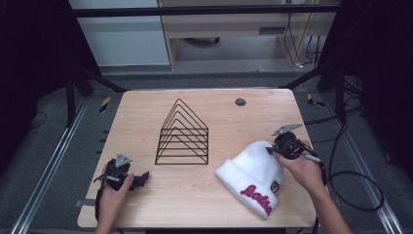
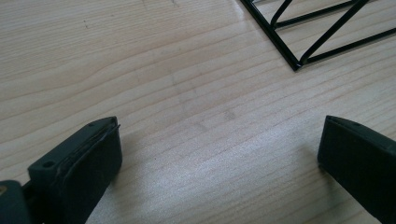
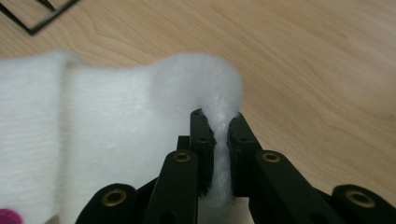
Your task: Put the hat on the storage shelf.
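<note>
A white knit beanie [image 1: 253,173] with pink lettering on its cuff lies on the front right of the wooden table [image 1: 146,112]. My right gripper [image 1: 272,150] is shut on the beanie's crown; in the right gripper view a fold of the white beanie [image 3: 140,121] is pinched in my right gripper [image 3: 219,126]. A black wire rack [image 1: 184,136] of nested triangles stands at the table's middle. My left gripper [image 1: 142,178] rests low at the front left, held by a hand. The left gripper view shows my left gripper [image 2: 219,144] open over bare wood, with a corner of the rack [image 2: 299,60] ahead.
A small dark round disc [image 1: 240,102] sits near the table's back edge. Black frame bars and cables [image 1: 350,180] run beside the table on the right. Bare wood lies between the rack and the left gripper.
</note>
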A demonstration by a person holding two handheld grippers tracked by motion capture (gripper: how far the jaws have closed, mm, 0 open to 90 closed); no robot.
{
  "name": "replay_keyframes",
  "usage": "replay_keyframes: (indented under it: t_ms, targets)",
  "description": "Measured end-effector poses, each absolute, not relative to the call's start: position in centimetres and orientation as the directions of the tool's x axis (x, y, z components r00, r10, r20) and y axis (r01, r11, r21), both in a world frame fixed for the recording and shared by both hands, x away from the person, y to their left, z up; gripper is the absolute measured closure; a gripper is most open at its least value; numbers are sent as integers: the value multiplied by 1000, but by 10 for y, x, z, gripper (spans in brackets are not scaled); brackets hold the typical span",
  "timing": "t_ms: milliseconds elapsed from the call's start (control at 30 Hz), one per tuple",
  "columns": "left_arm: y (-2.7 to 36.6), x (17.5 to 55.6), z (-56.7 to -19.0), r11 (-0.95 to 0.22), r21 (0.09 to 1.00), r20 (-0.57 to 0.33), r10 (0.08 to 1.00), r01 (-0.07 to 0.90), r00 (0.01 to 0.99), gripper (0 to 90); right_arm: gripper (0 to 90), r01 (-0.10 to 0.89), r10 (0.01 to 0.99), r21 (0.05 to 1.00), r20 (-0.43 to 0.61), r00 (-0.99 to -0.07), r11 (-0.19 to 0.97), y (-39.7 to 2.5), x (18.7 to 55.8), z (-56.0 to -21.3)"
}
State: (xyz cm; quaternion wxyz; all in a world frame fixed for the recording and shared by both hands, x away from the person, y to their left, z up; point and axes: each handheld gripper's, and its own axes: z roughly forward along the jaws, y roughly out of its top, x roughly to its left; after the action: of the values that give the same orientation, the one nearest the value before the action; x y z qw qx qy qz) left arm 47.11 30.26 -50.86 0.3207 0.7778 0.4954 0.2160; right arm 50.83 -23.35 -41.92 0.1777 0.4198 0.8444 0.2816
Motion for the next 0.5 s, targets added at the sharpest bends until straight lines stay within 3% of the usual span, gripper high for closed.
replay_keyframes:
  t_ms: [500]
  targets:
    - [303, 471, -508, -306, 714, 22, 909, 630, 417, 0, 841, 376, 728, 769, -164, -666, 517, -199, 456, -356]
